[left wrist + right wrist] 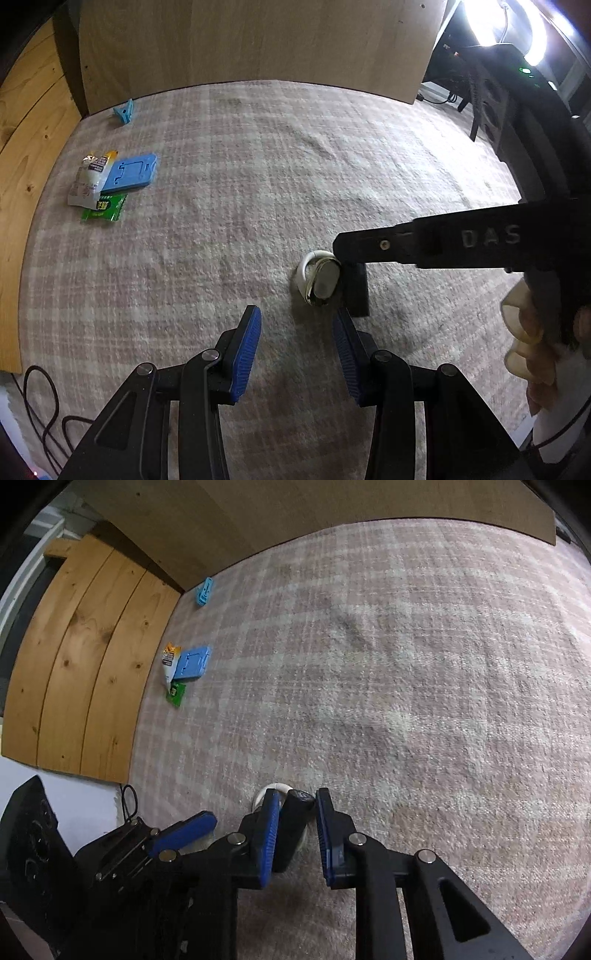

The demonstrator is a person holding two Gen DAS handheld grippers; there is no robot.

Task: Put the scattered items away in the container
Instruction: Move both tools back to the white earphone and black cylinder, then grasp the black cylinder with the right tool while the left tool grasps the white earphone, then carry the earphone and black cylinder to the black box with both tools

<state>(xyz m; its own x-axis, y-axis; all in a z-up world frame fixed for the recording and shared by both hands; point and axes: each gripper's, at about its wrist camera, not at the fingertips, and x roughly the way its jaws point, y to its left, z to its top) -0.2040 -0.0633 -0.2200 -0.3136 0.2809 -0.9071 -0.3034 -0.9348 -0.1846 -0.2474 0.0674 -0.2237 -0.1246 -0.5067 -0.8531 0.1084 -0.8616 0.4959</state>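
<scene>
Tongs, left [297, 310]: parted wide, gripping nothing, low over the checked rug [258, 166]. Tongs, right [297, 795]: pads set either side of a black cylinder [293, 827], one pad against it, the other very near; whether clamped or merely bracketing, cannot tell.

Progress, judged: early. No container visible in either view, hence nothing seen tidied. Left to collect, at the rug's far left edge: blue clip [125, 110] by the board, and, well apart from it, a blue flat holder [131, 177] overlapping a white sachet [86, 177] and a green packet [105, 210]. Close to both tongs: the cylinder and a white ring-shaped object [319, 280], touching or nearly so.

Left wrist view only: right tongs in profile, the cylinder's lower end down at the rug, the ring object's silvery face. Right wrist view only: the cylinder between the pads, the ring object largely hidden behind them.
</scene>
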